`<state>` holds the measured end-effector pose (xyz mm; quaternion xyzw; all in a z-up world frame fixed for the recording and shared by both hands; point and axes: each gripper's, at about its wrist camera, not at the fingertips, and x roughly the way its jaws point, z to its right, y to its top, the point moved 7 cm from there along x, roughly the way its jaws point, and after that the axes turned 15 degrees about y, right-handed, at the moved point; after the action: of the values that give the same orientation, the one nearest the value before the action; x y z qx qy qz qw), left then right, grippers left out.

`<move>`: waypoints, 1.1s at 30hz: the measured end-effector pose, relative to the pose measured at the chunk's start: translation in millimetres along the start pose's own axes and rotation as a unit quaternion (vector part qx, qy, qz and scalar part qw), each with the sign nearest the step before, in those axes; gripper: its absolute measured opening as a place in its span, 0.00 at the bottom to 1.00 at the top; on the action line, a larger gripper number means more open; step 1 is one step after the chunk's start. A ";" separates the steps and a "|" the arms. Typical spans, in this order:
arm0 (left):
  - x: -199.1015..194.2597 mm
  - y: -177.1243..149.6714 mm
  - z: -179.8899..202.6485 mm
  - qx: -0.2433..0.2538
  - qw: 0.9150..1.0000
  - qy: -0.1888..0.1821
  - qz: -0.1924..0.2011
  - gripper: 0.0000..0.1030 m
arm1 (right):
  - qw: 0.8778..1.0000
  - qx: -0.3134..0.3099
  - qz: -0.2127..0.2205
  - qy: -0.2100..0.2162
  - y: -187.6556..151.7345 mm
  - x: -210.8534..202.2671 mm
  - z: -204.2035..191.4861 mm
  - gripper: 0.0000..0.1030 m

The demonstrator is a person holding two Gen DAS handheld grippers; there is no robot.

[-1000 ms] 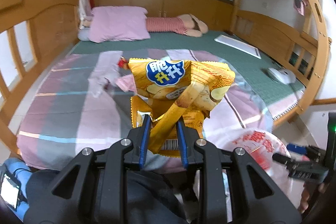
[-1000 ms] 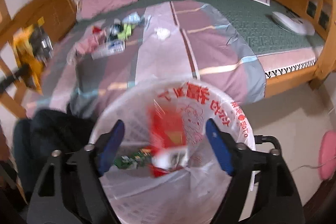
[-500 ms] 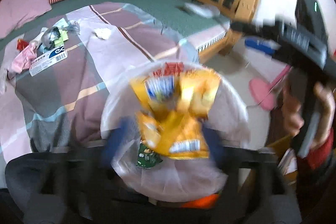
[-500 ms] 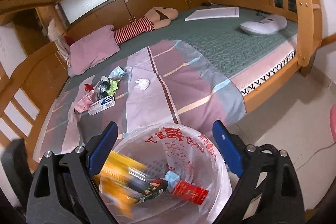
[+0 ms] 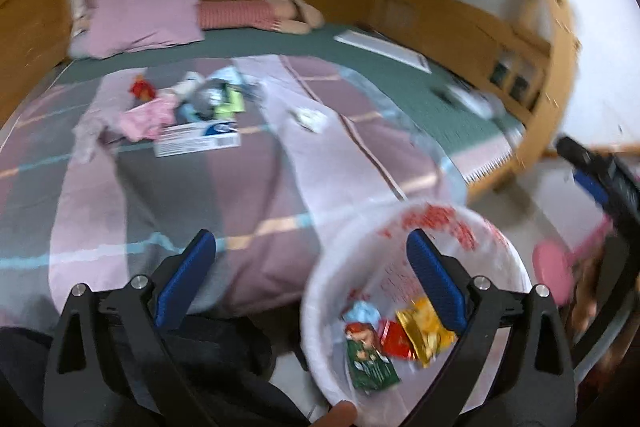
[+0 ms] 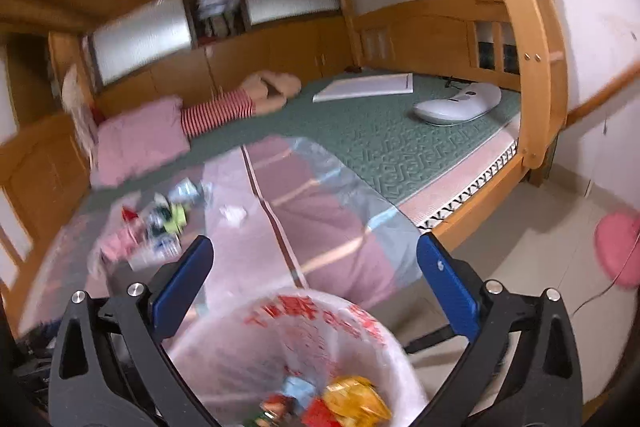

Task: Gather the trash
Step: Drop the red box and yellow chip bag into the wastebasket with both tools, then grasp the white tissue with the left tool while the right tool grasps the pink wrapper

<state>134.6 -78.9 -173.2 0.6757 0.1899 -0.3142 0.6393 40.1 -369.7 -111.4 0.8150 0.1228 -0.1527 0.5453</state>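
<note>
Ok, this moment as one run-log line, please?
left claw: opening, empty | right claw: opening, empty | yellow chip bag: in bin | wrappers: on bedspread

Bed [image 5: 280,195], striped quilt [image 5: 168,203], trash pile [image 5: 192,111], pink pillow [image 5: 144,19]

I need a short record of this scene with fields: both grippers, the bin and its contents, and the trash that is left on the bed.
left gripper: jaws opening, nothing between them
right gripper: jaws opening, nothing between them
white plastic-lined bin: holds yellow crisp bag, green wrapper, red wrapper
checked pink-grey blanket: pile of wrappers, crumpled white tissue
</note>
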 end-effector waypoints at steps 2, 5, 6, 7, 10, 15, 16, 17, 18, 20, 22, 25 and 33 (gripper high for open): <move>2.4 3.5 -13.0 -0.015 1.000 0.006 0.002 0.93 | 1.000 0.010 -0.014 -0.009 -2.3 8.7 3.4 0.97; 5.6 7.0 -29.1 -0.031 1.000 -0.003 0.000 0.87 | 0.998 -0.002 -0.060 -0.009 -5.7 28.0 -0.5 0.97; 7.3 8.5 -33.9 -0.034 0.999 -0.006 0.001 0.80 | 0.997 -0.004 -0.071 -0.003 -6.7 32.9 -4.8 0.97; 9.6 10.0 -38.0 -0.034 0.999 -0.007 -0.001 0.78 | 0.997 -0.004 -0.079 0.003 -8.1 36.4 -9.0 0.97; 22.6 17.4 -55.9 -0.043 0.999 -0.005 -0.016 0.78 | 0.994 -0.009 -0.102 0.022 -11.5 48.6 -24.6 0.97; 47.1 31.1 -89.9 -0.070 0.996 -0.001 -0.053 0.78 | 0.993 -0.029 -0.114 0.015 -15.3 62.9 -46.9 0.97; 51.4 37.2 -98.9 -0.077 0.996 0.008 -0.054 0.78 | 0.992 -0.030 -0.118 0.017 -17.1 66.5 -51.4 0.97; 52.5 41.9 -104.3 -0.081 0.995 0.016 -0.050 0.79 | 0.992 -0.031 -0.122 0.019 -18.2 69.2 -53.8 0.97; 53.3 50.2 -111.1 -0.086 0.995 0.024 -0.041 0.84 | 0.991 -0.032 -0.129 0.023 -20.8 73.8 -58.4 0.97; 49.7 74.4 -123.2 -0.091 0.996 0.024 -0.005 0.92 | 0.989 -0.033 -0.142 0.029 -24.6 82.4 -66.4 0.97; 46.0 93.3 -131.7 -0.091 0.995 0.026 0.028 0.94 | 0.988 -0.034 -0.148 0.035 -26.2 88.8 -73.5 0.97; 46.4 122.1 -146.0 -0.071 0.994 0.050 0.068 0.96 | 0.986 -0.044 -0.157 0.041 -25.9 97.2 -86.3 0.97; 86.9 121.7 -248.4 -0.149 0.965 0.201 0.075 0.95 | 0.970 -0.089 -0.211 0.078 -29.8 159.8 -150.8 0.96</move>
<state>323.3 139.3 -144.2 0.6342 0.3083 -0.0910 0.7032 194.0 -213.4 -143.8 0.7285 0.3468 -0.1891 0.5597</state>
